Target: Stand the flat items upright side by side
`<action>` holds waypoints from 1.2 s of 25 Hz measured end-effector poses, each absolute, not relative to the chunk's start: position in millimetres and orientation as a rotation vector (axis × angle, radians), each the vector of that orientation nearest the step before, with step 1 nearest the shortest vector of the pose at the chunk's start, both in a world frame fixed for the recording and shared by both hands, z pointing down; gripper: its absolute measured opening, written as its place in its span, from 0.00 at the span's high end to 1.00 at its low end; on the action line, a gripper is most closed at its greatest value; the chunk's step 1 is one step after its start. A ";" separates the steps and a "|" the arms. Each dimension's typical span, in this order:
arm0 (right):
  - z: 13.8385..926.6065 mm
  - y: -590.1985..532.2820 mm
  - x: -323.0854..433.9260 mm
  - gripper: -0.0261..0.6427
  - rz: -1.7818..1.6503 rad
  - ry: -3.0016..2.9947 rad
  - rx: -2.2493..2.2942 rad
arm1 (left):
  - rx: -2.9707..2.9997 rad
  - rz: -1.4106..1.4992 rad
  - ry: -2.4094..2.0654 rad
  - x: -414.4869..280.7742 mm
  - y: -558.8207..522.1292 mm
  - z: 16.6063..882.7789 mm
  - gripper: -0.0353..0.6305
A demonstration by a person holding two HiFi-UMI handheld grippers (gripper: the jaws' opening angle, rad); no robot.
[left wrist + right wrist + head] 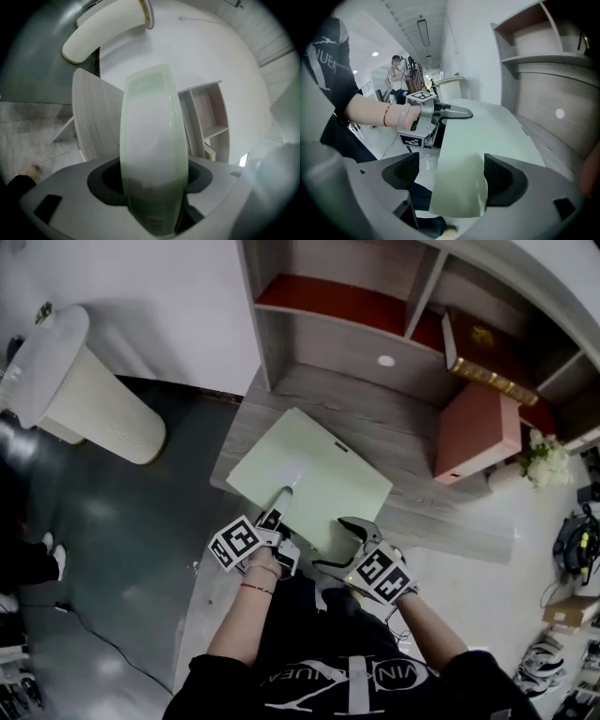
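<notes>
A large pale green flat item [309, 470] lies slanted on the grey wooden desk [431, 521], and its near edge overhangs the desk's front. My left gripper [279, 502] is shut on the near left edge of that item. In the left gripper view the item [150, 140] stands edge-on and fills the gap between the jaws [150, 185]. My right gripper [330, 542] is open at the near right corner. In the right gripper view that corner [459, 192] lies between the wide jaws [447, 173] with a gap on the left, and the left gripper [461, 113] shows beyond.
A wooden shelf unit [356, 334] rises at the desk's back. A dark red book with gold trim [487, 357] leans there over a salmon box [478, 432]. White flowers [544, 463] stand at the right. A white cylinder [89, 385] stands on the floor at the left.
</notes>
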State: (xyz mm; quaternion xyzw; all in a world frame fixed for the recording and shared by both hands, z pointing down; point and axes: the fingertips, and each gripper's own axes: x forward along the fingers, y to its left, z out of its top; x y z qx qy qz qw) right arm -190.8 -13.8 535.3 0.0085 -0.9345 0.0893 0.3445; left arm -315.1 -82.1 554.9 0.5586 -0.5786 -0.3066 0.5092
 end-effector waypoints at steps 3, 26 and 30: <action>542.9 -22.7 -180.3 0.35 0.144 -2.391 0.114 | 1.392 -0.690 -1.454 -305.5 -92.5 536.3 0.52; 544.4 -139.6 -91.7 0.45 0.172 -2.438 0.609 | 1.961 -0.222 -1.750 -159.7 -196.1 443.2 0.51; 553.5 -150.5 -69.4 0.46 0.195 -2.443 0.616 | 2.008 -0.138 -1.724 -131.3 -204.4 445.2 0.49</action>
